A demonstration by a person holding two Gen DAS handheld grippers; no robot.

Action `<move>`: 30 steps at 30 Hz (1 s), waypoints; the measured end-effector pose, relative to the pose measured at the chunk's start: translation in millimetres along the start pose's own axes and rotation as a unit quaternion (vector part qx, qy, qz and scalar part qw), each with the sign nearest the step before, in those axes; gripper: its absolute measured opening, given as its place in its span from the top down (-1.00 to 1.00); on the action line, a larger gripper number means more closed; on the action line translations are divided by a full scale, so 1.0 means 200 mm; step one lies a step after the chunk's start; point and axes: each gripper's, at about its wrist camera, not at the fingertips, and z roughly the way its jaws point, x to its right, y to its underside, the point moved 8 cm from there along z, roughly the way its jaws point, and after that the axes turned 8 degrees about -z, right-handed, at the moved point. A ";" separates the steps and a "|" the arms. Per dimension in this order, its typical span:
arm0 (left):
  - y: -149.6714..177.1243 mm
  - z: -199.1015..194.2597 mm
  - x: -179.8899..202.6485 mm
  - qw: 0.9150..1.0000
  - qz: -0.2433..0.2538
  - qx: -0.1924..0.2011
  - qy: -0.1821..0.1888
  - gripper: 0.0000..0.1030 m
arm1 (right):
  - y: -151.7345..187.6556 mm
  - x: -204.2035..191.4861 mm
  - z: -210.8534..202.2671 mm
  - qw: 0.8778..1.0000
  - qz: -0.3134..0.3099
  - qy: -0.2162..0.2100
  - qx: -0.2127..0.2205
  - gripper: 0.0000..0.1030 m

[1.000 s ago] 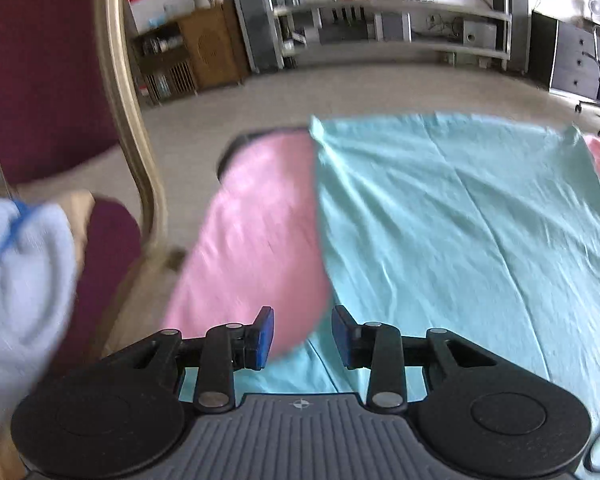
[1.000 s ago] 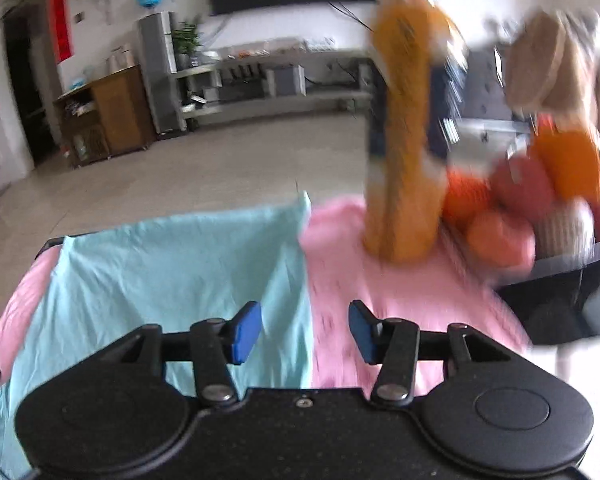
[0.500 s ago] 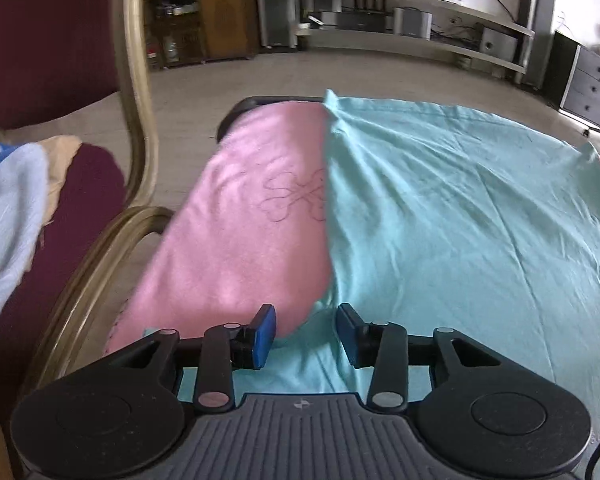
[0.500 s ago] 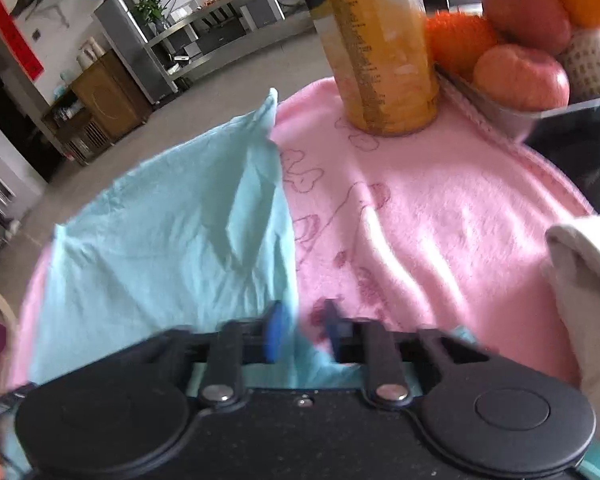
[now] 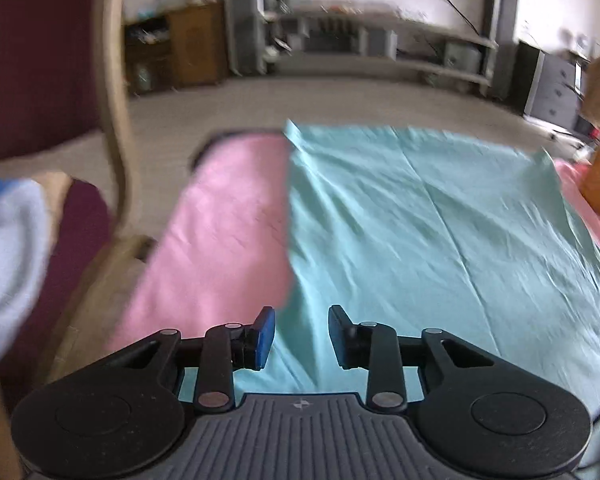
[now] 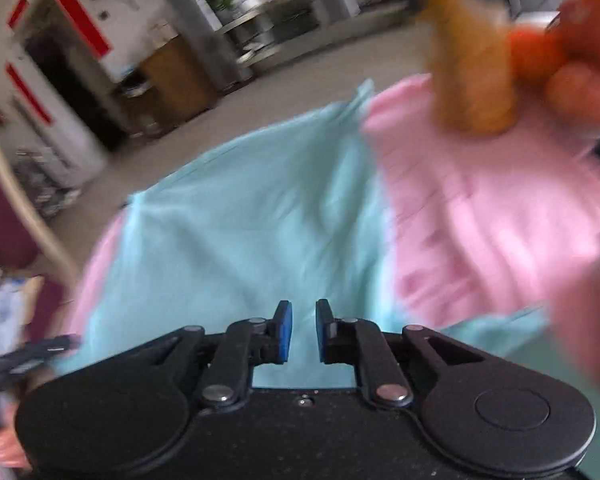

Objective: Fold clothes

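A teal cloth (image 5: 420,240) lies spread flat over a pink towel (image 5: 220,240) that covers the table. My left gripper (image 5: 302,334) hovers over the cloth's near left part, by its left edge. Its jaws are closing, with a clear gap between them and the pads off the fabric. In the right wrist view the same teal cloth (image 6: 240,240) fills the middle, with the pink towel (image 6: 480,220) to its right. My right gripper (image 6: 303,330) sits low over the cloth's near edge. Its jaws are opening from a narrow gap, through which teal fabric shows.
A maroon chair with a pale wooden frame (image 5: 116,120) stands left of the table, with a light blue garment (image 5: 8,260) on its seat. A tall orange bottle (image 6: 472,72) and blurred fruit (image 6: 540,52) stand at the table's far right.
The right gripper dropped toward the cloth's near edge; its jaws went from wide apart to nearly together, then parted slightly. The left gripper's jaws narrowed a little and its view tilted.
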 end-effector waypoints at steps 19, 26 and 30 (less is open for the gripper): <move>0.18 -0.66 -0.14 0.999 -0.044 0.024 0.002 0.35 | 0.06 -0.11 -0.84 0.987 0.020 0.073 0.139 0.54; 0.43 -0.57 -0.23 0.997 -0.066 -0.033 -0.008 0.45 | 0.25 -0.10 -0.77 0.989 0.022 0.087 0.116 0.55; 0.43 -0.50 -0.18 0.997 -0.066 -0.040 0.013 0.51 | 0.32 -0.09 -0.61 0.993 0.022 0.093 0.066 0.58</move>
